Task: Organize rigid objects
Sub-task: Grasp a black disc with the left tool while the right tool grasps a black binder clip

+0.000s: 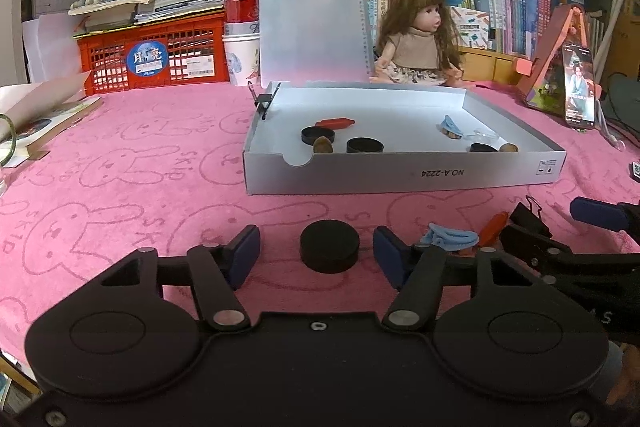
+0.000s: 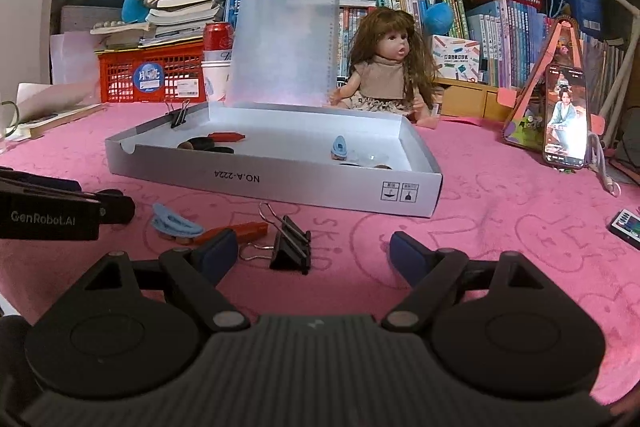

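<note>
Left wrist view: left gripper (image 1: pixel 316 253) open; black puck (image 1: pixel 329 246) lies on the pink cloth (image 1: pixel 140 187) between its pads, gaps either side.
Right wrist view: right gripper (image 2: pixel 314 255) open wide; black binder clip (image 2: pixel 290 245) lies between the fingertips, nearer the left pad, untouched.

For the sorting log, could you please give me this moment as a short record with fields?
surface: pink cloth
container: open white box, already holding small items
left gripper: open, black puck between its pads, untouched
right gripper: open, black binder clip just ahead
loose beside clip: blue clip, orange clip
</note>
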The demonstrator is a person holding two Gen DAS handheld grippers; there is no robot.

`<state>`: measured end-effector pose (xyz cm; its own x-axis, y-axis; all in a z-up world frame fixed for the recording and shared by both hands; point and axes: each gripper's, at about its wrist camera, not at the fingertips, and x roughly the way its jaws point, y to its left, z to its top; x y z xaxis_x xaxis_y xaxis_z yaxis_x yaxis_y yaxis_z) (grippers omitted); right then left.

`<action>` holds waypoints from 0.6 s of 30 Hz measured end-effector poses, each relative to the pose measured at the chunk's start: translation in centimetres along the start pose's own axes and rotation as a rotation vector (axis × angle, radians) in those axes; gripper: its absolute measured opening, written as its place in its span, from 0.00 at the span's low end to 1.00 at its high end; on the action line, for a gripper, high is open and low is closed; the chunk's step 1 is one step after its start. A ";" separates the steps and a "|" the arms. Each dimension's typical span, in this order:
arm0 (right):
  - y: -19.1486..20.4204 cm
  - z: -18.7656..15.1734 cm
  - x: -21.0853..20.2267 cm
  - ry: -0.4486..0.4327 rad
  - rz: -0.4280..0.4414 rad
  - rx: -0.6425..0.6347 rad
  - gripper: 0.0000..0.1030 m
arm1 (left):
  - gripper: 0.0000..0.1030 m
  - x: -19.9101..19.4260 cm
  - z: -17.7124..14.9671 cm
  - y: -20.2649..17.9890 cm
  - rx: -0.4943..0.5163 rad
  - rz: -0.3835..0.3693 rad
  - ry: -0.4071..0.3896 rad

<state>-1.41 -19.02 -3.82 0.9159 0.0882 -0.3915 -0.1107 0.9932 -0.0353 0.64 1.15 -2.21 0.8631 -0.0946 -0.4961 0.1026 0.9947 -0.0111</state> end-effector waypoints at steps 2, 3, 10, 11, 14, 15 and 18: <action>0.1 0.0 0.0 -0.006 -0.002 0.003 0.87 | 0.53 0.0 0.0 -0.1 0.002 -0.006 -0.001; 0.1 0.0 0.1 -0.004 0.006 0.002 0.87 | 0.52 0.0 0.0 -0.1 0.002 -0.009 -0.001; 0.4 -0.2 0.0 0.003 0.064 0.007 0.66 | 0.39 0.1 0.1 -0.2 0.005 -0.007 -0.006; 0.5 -0.2 -0.1 -0.001 0.067 0.004 0.63 | 0.34 0.1 0.1 -0.2 0.005 -0.006 -0.007; 0.5 -0.2 -0.3 -0.001 0.080 0.002 0.45 | 0.30 0.0 0.2 -0.2 -0.004 -0.012 -0.004; 0.6 -0.1 -0.3 -0.001 0.082 0.004 0.42 | 0.30 0.0 0.2 -0.2 -0.005 -0.012 -0.004; 0.6 0.0 -0.4 0.002 0.078 0.004 0.24 | 0.30 -0.1 0.3 -0.2 -0.006 -0.013 -0.006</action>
<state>-1.82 -18.50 -3.66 0.9040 0.1650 -0.3945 -0.1800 0.9837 -0.0009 0.65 0.92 -1.90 0.8648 -0.1080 -0.4903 0.1112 0.9935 -0.0227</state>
